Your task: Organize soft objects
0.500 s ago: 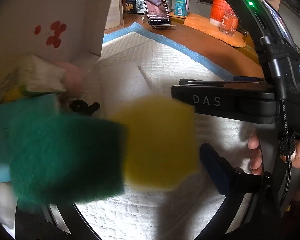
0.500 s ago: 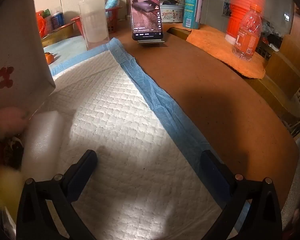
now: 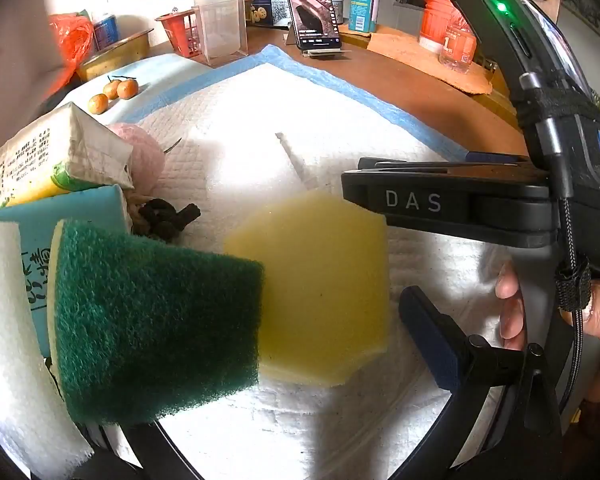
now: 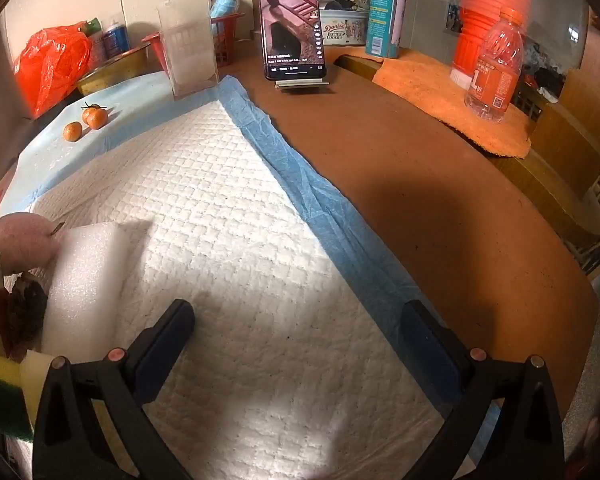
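Both grippers open wide over the white quilted pad (image 4: 236,240), nothing held.

Left wrist view, nearest: a green-faced sponge (image 3: 152,320) and a yellow sponge (image 3: 324,292) lie side by side, touching, before the left gripper (image 3: 260,360), beside tissue packs (image 3: 52,160) and a pink soft ball (image 3: 148,152). The right gripper (image 4: 300,340) stands at the right there. Only the right wrist view shows its fingers (image 4: 164,336) empty above bare pad, white foam (image 4: 84,280) at left, phone (image 4: 292,28) and orange bottle (image 4: 494,68) far back on the worktop (image 4: 440,208).

Home: cookie tin (image 4: 342,32), tangerines (image 4: 88,120), cluttered table (image 4: 440,216).
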